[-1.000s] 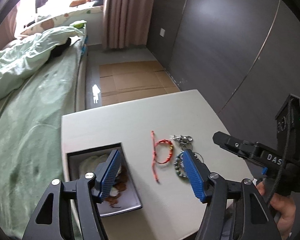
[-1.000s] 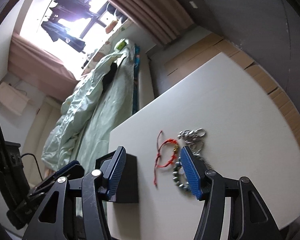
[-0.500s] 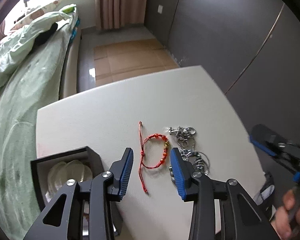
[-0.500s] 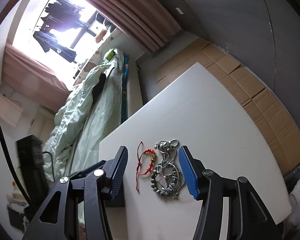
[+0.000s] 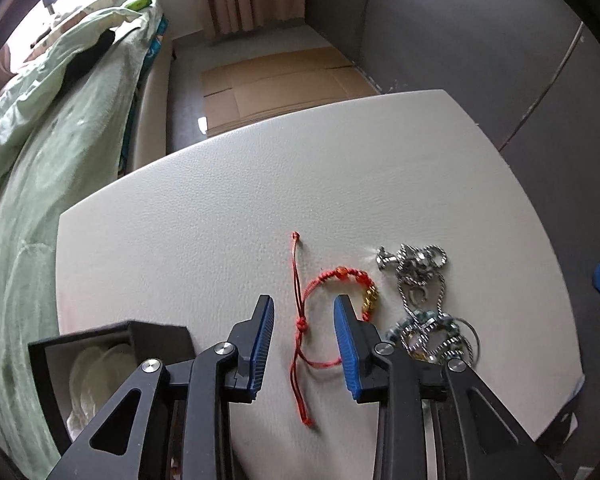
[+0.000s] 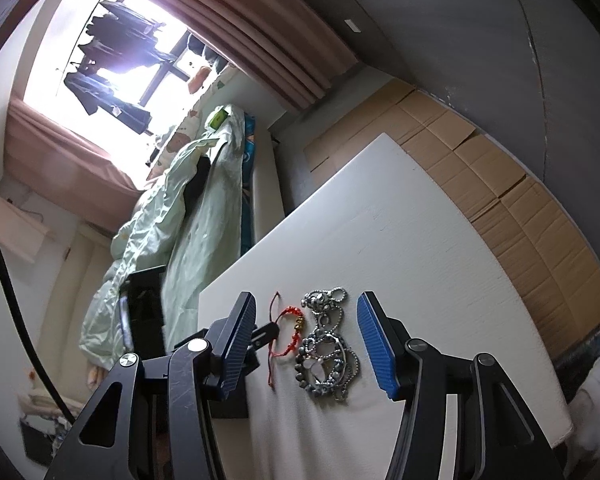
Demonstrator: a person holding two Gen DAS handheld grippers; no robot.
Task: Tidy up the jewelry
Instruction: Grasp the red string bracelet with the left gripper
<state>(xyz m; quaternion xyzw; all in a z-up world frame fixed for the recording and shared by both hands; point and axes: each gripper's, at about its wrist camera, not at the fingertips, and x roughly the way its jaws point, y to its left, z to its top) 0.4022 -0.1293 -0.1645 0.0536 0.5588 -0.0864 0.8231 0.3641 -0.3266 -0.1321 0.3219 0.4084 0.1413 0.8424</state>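
Two jewelry items lie side by side on the white table (image 5: 228,208): a red cord bracelet (image 5: 332,292) and, just right of it, a silver chain pile (image 5: 424,300). The bracelet's loose cord runs lengthwise away from me, knotted tip at the far end, with the beaded loop bulging right toward the chain. My left gripper (image 5: 304,344) points steeply down over it, jaws closing, cord between the blue pads, no contact yet. My right gripper (image 6: 306,344) has its jaws spread apart, empty, framing both items. An open black box (image 5: 100,344) sits left of the bracelet.
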